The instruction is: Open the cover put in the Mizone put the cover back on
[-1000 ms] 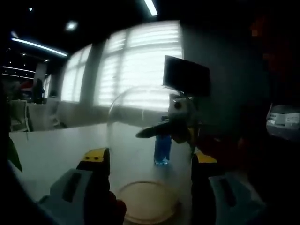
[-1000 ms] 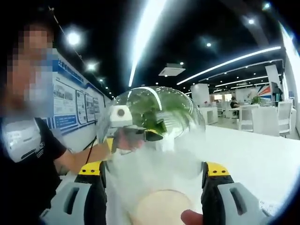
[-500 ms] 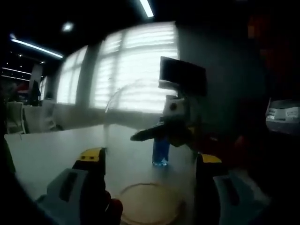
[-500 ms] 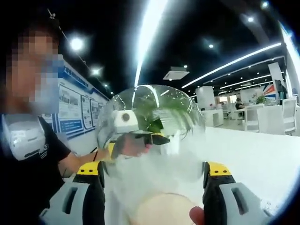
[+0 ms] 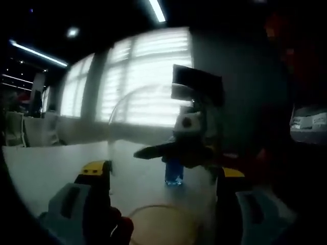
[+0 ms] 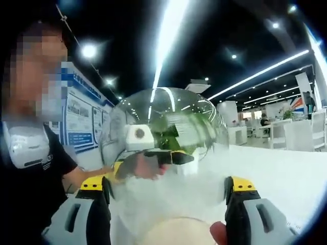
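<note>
Clear dome cover (image 6: 168, 148) clamped between both hand-held grippers (image 5: 161, 204) (image 6: 168, 214), above white table (image 6: 286, 178).

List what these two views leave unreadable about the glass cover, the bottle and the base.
- Blue bottle, left gripper view: label too small and dim; top hidden behind the right gripper.
- Wooden base, right gripper view: cut off by the bottom edge.
- Glass cover: whether its rim rests on the base is unclear.
- Left gripper, right gripper view: blurred through the glass.

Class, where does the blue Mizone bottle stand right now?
In the left gripper view the Mizone bottle stands upright on the white table, beyond the clear dome cover, just below the right gripper.
</note>
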Tool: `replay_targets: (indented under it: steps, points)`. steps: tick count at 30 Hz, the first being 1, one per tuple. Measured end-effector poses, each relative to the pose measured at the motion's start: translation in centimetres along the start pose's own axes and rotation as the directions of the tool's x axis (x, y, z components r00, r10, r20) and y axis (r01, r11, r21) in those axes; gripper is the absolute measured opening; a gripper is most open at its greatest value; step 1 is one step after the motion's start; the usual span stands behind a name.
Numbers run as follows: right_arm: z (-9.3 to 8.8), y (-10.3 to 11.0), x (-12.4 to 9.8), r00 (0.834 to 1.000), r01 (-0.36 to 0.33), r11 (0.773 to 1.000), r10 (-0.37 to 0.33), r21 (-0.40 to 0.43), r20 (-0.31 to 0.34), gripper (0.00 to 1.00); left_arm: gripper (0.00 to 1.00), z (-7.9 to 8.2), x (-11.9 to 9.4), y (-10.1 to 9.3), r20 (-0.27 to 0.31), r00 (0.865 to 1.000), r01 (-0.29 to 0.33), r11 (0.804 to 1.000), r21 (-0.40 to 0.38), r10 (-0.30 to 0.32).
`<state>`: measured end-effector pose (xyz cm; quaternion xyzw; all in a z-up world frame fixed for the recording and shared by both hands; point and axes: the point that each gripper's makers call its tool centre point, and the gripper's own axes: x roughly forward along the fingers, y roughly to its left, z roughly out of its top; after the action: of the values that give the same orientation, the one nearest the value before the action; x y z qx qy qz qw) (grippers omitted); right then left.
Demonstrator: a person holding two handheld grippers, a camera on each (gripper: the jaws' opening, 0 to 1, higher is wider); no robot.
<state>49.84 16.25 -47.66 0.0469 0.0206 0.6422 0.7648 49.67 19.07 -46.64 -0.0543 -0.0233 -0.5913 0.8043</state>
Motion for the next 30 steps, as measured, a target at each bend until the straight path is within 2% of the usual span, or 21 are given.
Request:
replay_targets:
  steps: [4, 7, 19, 24, 30]
  points:
    - [0.1, 0.1, 0.2, 1.000, 0.001, 1.000, -0.001, -0.001, 0.007, 0.90, 0.80, -0.2, 0.7, -0.2, -0.002, 1.000, -0.017, 1.000, 0.011, 0.017]
    - [0.0, 0.1, 0.2, 1.000, 0.004, 1.000, -0.004, -0.003, 0.006, 0.90, 0.82, -0.5, 1.0, -0.2, -0.036, 0.999, -0.038, 0.998, 0.057, 0.040]
    - [-0.2, 0.4, 0.6, 0.997, 0.041, 0.999, -0.042, -0.014, -0.057, 0.90, 0.85, -0.8, 1.8, -0.2, -0.066, 0.993, -0.096, 0.992, 0.082, 0.101]
    - [-0.3, 0.3, 0.9, 0.994, 0.065, 0.998, -0.066, -0.012, -0.087, 0.90, 0.86, -0.9, 1.9, 0.0, -0.047, 0.993, -0.103, 0.991, 0.086, 0.107]
    - [-0.4, 0.3, 0.9, 0.991, 0.082, 0.997, -0.082, -0.009, -0.106, 0.90, 0.86, -1.0, 1.9, 0.0, -0.058, 0.992, -0.107, 0.990, 0.094, 0.113]
